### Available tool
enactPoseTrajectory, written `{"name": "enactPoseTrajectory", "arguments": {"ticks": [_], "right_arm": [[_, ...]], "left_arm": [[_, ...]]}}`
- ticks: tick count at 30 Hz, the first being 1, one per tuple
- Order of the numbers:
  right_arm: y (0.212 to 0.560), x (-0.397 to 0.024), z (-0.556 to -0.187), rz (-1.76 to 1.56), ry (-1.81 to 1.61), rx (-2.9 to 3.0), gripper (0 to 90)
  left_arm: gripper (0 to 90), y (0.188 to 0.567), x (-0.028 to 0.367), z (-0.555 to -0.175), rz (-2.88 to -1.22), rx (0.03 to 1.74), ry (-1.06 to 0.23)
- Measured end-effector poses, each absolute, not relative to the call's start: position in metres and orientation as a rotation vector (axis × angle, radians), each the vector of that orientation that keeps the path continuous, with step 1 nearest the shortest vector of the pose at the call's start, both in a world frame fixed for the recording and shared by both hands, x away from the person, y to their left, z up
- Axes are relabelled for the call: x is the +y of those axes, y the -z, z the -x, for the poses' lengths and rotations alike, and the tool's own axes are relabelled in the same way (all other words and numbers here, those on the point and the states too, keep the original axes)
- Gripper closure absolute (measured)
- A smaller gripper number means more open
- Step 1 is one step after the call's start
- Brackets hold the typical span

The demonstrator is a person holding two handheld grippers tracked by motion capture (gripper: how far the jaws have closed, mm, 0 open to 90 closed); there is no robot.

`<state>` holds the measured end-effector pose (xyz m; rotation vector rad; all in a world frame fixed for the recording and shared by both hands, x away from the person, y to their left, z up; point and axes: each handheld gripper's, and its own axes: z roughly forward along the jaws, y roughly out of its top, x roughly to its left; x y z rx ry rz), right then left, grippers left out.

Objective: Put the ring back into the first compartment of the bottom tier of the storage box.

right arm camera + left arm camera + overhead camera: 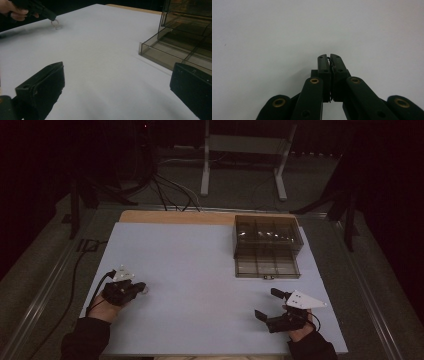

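Right now, one box (268,247) sits at the far right of the white mat (200,270): smoky clear plastic, lid swung open and standing up behind the tray. Tray is split into compartments by dividers; approx six show in the high view, exact count hard to tell. Can't see anything lying in them, but the dark plastic makes it hard to judge.

One ring (54,22), small and thin, hangs at the tip of the left gripper (142,286), near the mat's left edge, well apart from the box. Left gripper view has the jaws together w/ a thin wire nipped between the pads, so it's clamped on the ring.

Right gripper (268,304) is at the near right of the mat, jaws wide apart, nothing between them.

Count: 1 box, 1 ring, 2 grippers.
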<state>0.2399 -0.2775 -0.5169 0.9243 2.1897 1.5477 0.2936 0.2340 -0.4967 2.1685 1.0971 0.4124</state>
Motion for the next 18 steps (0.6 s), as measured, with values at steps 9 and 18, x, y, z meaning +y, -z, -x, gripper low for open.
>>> {"name": "enactPoseTrajectory", "arguments": {"ticks": [9,18], "right_arm": [[0.517,-0.278,-0.24,-0.928,-1.549,2.188,0.0],[0.517,-0.278,-0.24,-0.926,-1.548,2.19,0.0]], "left_arm": [[89.9,0.492,0.217,-0.299,-2.179,1.034,-0.412],[89.8,0.481,0.204,-0.298,-2.171,0.978,-0.418]]}}
